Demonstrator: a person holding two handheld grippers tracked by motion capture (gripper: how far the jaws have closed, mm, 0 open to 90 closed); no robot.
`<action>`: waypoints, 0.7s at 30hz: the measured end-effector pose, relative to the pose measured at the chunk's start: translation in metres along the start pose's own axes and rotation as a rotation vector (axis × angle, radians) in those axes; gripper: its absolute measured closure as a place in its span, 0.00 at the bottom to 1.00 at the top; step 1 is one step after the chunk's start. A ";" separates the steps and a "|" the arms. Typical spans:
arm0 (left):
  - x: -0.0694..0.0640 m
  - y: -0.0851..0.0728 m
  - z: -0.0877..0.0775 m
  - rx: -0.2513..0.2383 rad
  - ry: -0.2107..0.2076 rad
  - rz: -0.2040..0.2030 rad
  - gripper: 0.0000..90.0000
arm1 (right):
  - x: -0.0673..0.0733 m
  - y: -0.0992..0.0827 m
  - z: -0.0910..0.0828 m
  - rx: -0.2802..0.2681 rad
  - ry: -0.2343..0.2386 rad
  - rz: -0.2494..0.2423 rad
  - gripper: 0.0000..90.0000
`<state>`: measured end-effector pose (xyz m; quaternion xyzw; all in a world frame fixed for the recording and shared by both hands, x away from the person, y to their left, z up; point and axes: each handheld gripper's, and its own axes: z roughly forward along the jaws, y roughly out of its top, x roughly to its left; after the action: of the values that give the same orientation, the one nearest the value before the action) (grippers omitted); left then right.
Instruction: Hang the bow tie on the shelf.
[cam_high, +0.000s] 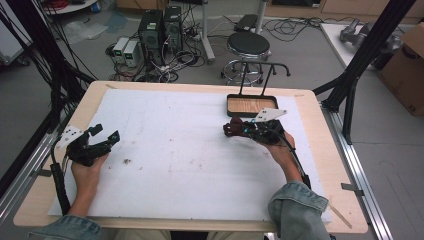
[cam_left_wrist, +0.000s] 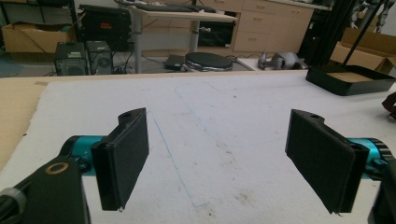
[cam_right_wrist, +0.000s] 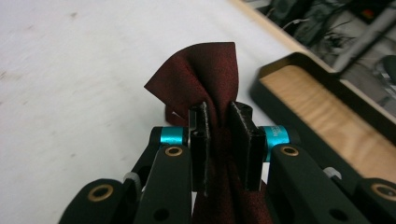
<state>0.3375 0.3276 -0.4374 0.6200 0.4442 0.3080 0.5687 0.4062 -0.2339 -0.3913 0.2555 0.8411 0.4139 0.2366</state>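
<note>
Dark red cloth (cam_right_wrist: 205, 74), matte and finely speckled, bunched into soft folds and pinched between the flat black pads (cam_right_wrist: 200, 140) of the right gripper (cam_right_wrist: 219, 140), jaws clamped tight on it; one pointed flap sticking up past the fingertips, more fabric hanging down between the black arms with their teal collars and brass rivets. Held just above the white foam-like mat (cam_high: 175, 150), close beside the shallow black tray (cam_high: 250, 113) with its light woodgrain floor and thin wire handle. From the high view, just a small dark wad at the tip of the right gripper (cam_high: 235, 129), weave and folds too small to read; the grey three-cornered plate on top plain there. Left gripper (cam_high: 102, 136) resting well apart at the mat's left edge, jaws wide apart with nothing between them; its own view giving the rough, felt-like pads (cam_left_wrist: 126, 154), the scuffed mat with faint blue lines, and the tray (cam_left_wrist: 350, 81) far off at right
</note>
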 end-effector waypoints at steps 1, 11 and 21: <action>0.000 0.000 0.000 -0.002 0.000 -0.001 0.24 | -0.003 0.000 -0.003 -0.008 -0.010 0.008 0.87; 0.000 0.000 0.000 -0.002 0.000 0.000 0.24 | -0.025 0.003 -0.026 -0.057 -0.128 0.045 0.87; 0.000 0.000 0.000 0.001 -0.002 0.001 0.25 | -0.054 0.014 -0.054 -0.106 -0.252 0.086 0.87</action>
<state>0.3378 0.3275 -0.4377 0.6208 0.4434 0.3076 0.5686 0.4176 -0.2919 -0.3403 0.3285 0.7698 0.4322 0.3357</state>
